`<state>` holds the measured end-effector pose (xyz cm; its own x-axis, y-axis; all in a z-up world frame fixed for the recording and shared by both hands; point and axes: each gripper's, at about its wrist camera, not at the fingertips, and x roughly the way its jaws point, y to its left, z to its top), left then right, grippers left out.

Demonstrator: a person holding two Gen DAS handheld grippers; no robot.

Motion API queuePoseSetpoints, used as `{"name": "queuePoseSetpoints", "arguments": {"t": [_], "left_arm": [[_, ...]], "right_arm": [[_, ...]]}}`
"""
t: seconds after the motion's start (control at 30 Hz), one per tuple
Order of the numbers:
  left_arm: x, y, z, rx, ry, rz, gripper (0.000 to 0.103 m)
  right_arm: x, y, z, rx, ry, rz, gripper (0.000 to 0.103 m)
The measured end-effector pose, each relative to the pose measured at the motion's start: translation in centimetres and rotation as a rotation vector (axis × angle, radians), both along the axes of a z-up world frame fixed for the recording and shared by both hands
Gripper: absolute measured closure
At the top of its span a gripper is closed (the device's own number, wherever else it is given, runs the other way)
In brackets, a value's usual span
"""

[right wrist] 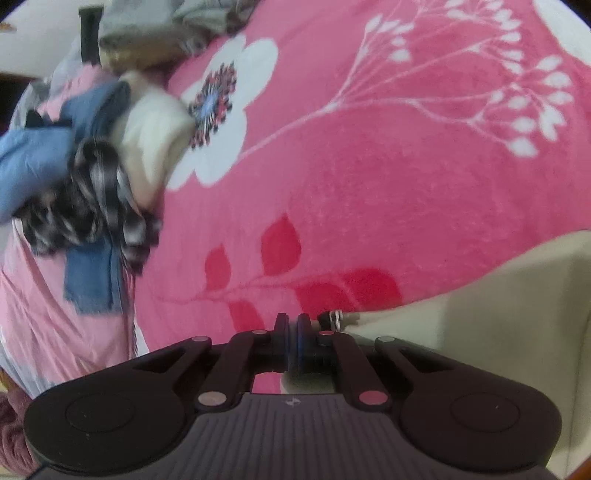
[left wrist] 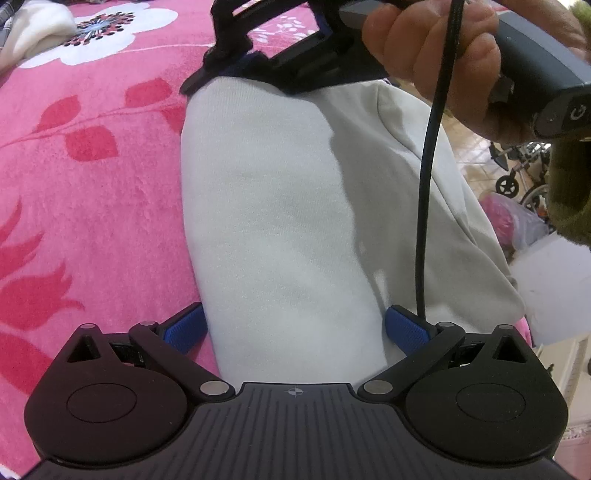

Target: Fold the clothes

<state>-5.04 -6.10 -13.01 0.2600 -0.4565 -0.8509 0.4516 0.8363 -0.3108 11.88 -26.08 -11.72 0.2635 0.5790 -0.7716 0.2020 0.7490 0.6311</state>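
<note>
A white garment, folded into a long strip, lies on the pink flowered blanket. My left gripper is open, with its blue pads on either side of the strip's near end, apart from the cloth. My right gripper, held by a hand, rests at the strip's far end. In the right wrist view the right gripper is shut, and no cloth shows between its pads. The garment lies to its right and beneath it. A small black-and-white tag sits beside the right finger.
A pile of unfolded clothes lies at the blanket's far left. Another white cloth lies at the top left. A black cable hangs over the garment. Past the bed's right edge stand a wheelchair and a plastic bag.
</note>
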Motion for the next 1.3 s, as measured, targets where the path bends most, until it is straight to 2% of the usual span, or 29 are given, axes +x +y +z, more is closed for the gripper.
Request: {"name": "queuePoseSetpoints", "arguments": {"t": [0.17, 0.2, 0.33, 0.4, 0.43, 0.47, 0.5, 0.53, 0.57, 0.63, 0.7, 0.77, 0.8, 0.87, 0.93, 0.97, 1.2, 1.23, 1.3], "left_arm": [[0.0, 0.1, 0.0, 0.006, -0.002, 0.002, 0.000], [0.1, 0.0, 0.0, 0.007, -0.003, 0.003, 0.000], [0.0, -0.1, 0.1, 0.013, -0.008, 0.007, 0.000], [-0.1, -0.2, 0.2, 0.015, -0.007, 0.010, 0.000], [0.0, -0.1, 0.2, 0.014, -0.006, 0.010, 0.000], [0.0, 0.0, 0.2, 0.014, -0.004, 0.010, 0.000], [0.0, 0.0, 0.2, 0.013, -0.003, 0.009, 0.000], [0.0, 0.1, 0.2, 0.012, -0.003, 0.008, 0.000], [0.0, 0.1, 0.2, 0.010, -0.002, 0.008, 0.000], [0.1, 0.2, 0.1, 0.006, 0.000, 0.007, 0.000], [0.1, 0.4, 0.0, 0.002, 0.003, 0.006, 0.000], [0.1, 0.1, 0.1, 0.004, 0.001, 0.007, 0.000], [0.1, -0.1, 0.1, 0.005, 0.000, 0.007, 0.000], [0.1, -0.3, 0.2, 0.005, 0.000, 0.007, 0.000], [0.0, 0.1, 0.2, 0.002, 0.006, 0.006, 0.000], [-0.1, 0.2, 0.3, 0.000, 0.008, 0.004, 0.000], [-0.2, 0.3, 0.7, 0.005, 0.013, 0.003, 0.000], [-0.3, 0.1, 0.7, 0.008, 0.013, 0.006, 0.000], [-0.5, 0.1, 0.8, 0.010, 0.011, 0.005, 0.001]], "right_arm": [[0.6, 1.9, 3.3, -0.081, -0.151, 0.148, 0.098], [0.6, 2.8, 3.8, -0.119, -0.177, 0.212, 0.098], [-0.6, 10.2, 3.6, -0.410, -0.257, 0.671, 0.098], [-1.0, 12.9, 2.5, -0.577, -0.305, 0.818, 0.100], [-1.0, 13.8, 2.1, -0.680, -0.332, 0.860, 0.103], [-0.8, 14.1, 1.7, -0.807, -0.365, 0.858, 0.101], [-0.2, 14.1, 1.6, -0.894, -0.380, 0.837, 0.101], [0.7, 13.6, 1.7, -0.923, -0.371, 0.792, 0.100], [1.4, 13.0, 2.1, -0.904, -0.363, 0.744, 0.100], [1.7, 12.6, 4.4, -0.758, -0.391, 0.692, 0.100], [0.4, 13.5, 6.2, -0.646, -0.432, 0.787, 0.100], [-1.0, 15.1, 5.5, -0.599, -0.404, 0.931, 0.100], [-1.5, 15.7, 4.7, -0.614, -0.386, 0.993, 0.100], [-1.5, 16.1, 2.5, -0.745, -0.366, 1.036, 0.101], [-0.2, 14.9, 1.3, -0.928, -0.382, 0.918, 0.100], [0.1, 14.5, 1.2, -0.957, -0.390, 0.884, 0.098], [-2.5, 12.3, 5.4, -0.572, -0.445, 0.897, 0.098], [-2.9, 12.2, 5.5, -0.543, -0.446, 0.912, 0.098], [-3.2, 12.4, 4.1, -0.587, -0.454, 0.939, 0.099]]}}
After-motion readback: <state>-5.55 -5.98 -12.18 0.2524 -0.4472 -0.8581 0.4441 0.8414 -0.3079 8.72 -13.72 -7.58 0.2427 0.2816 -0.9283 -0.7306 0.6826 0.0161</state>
